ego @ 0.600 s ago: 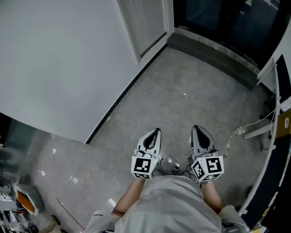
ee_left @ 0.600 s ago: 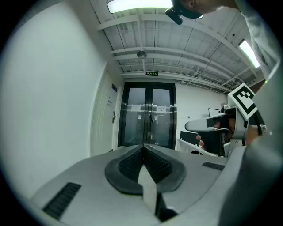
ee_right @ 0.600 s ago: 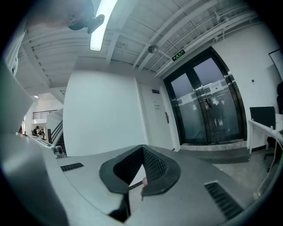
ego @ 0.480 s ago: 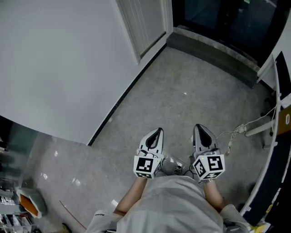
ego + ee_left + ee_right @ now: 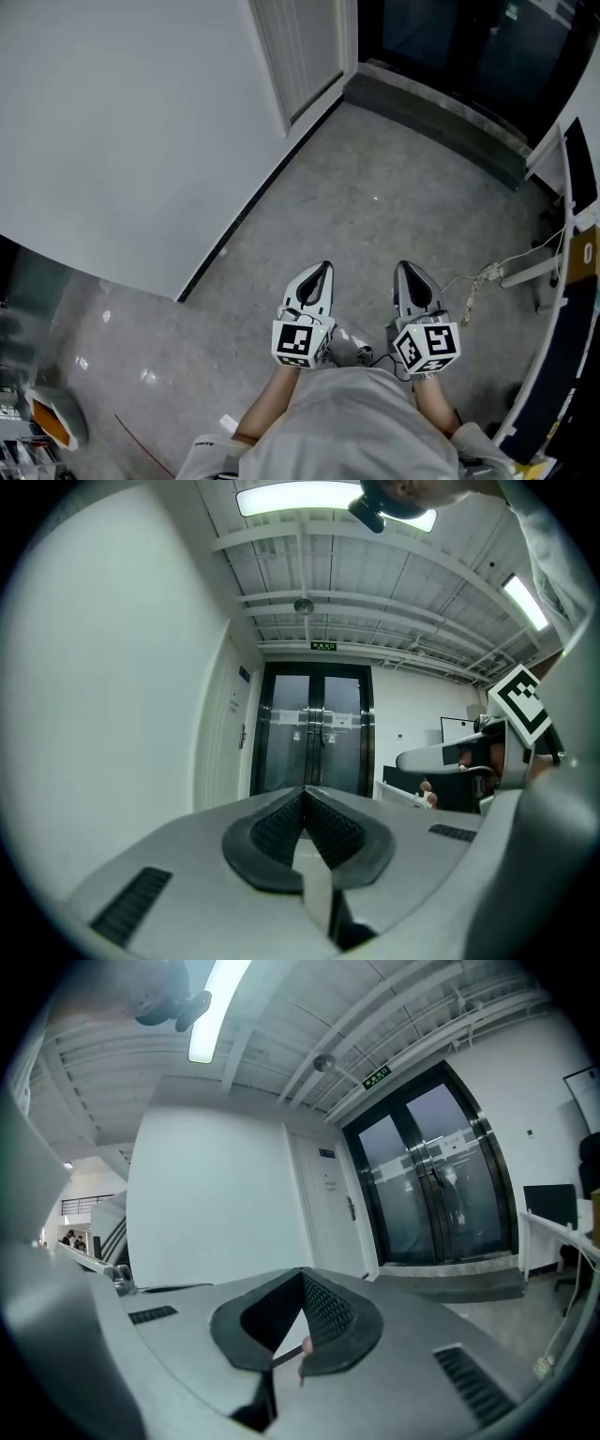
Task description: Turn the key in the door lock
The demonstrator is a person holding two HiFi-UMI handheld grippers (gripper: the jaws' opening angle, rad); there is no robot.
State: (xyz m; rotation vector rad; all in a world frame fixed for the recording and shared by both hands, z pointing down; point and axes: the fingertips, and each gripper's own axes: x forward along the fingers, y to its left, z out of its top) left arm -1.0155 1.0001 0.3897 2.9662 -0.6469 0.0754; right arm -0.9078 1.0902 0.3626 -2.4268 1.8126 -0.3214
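Above the grey speckled floor (image 5: 375,206) beside the plain white wall (image 5: 122,122), your grey left gripper (image 5: 322,269) is closed on nothing, and your grey right gripper (image 5: 406,266) is fully closed too.

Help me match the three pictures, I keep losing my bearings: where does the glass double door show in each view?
Head view: glass door, top right, dark.
Left gripper view: glass door, dead centre, straight ahead.
Right gripper view: glass door, right of centre.
Shared landmark: the white door stands just left of it in all three.
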